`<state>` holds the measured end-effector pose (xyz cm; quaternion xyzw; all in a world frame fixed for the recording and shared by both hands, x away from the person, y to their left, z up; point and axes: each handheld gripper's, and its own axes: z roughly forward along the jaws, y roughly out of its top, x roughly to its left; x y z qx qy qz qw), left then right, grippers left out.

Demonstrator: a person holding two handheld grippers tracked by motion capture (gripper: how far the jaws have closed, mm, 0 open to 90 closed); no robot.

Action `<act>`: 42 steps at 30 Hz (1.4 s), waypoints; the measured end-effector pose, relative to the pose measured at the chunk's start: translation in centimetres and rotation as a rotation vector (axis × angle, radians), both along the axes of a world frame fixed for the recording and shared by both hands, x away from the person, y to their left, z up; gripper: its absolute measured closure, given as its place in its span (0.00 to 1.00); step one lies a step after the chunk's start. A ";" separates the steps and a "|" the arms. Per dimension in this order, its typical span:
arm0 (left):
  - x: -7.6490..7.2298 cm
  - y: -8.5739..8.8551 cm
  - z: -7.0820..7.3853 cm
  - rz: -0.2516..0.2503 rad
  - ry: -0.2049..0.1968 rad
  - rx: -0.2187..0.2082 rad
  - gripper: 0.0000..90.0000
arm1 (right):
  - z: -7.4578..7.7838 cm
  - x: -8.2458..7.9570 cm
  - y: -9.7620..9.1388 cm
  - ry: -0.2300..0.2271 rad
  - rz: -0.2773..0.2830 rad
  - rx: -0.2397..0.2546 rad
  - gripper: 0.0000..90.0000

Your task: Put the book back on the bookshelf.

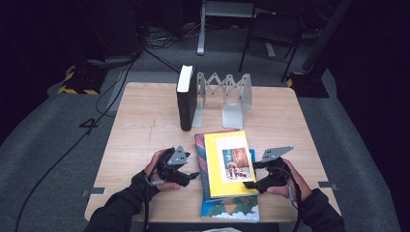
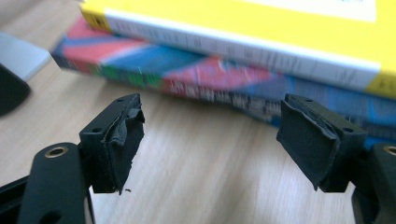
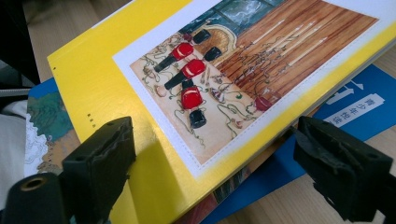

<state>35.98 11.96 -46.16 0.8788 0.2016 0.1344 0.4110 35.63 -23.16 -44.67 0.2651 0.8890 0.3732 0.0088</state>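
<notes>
Yellow book (image 1: 229, 163) tops a stack, black book (image 1: 186, 96) fills the bookend rack (image 1: 232, 99).

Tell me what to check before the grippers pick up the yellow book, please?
1. Left gripper open: ok, its jaws stand wide apart with bare table between them.
2. Right gripper open: ok, its jaws stand apart and straddle a corner of the yellow book.
3. Yellow book on top of the pile: ok, nothing lies on it; the colourful book lies under it.
4. Grip on the yellow book: not ok, neither gripper presses on it.
5. Room in the metal bookend rack: ok, only the black book stands at its left end.
6. Pile squared up: not ok, the books lie fanned out.
</notes>
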 end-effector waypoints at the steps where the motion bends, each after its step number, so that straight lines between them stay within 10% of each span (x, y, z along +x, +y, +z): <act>1: 0.1 -0.1 0.1 0.002 -0.007 0.000 0.26 | 0.0 0.0 0.0 0.002 0.001 -0.004 0.15; 30: 1.7 -1.8 -0.4 -0.016 0.006 0.007 0.27 | 1.3 -0.6 0.6 -0.160 0.029 -0.016 0.37; 42: 1.8 -1.7 -0.3 -0.007 -0.005 0.012 0.27 | 1.3 1.5 1.0 -0.086 0.052 0.058 0.38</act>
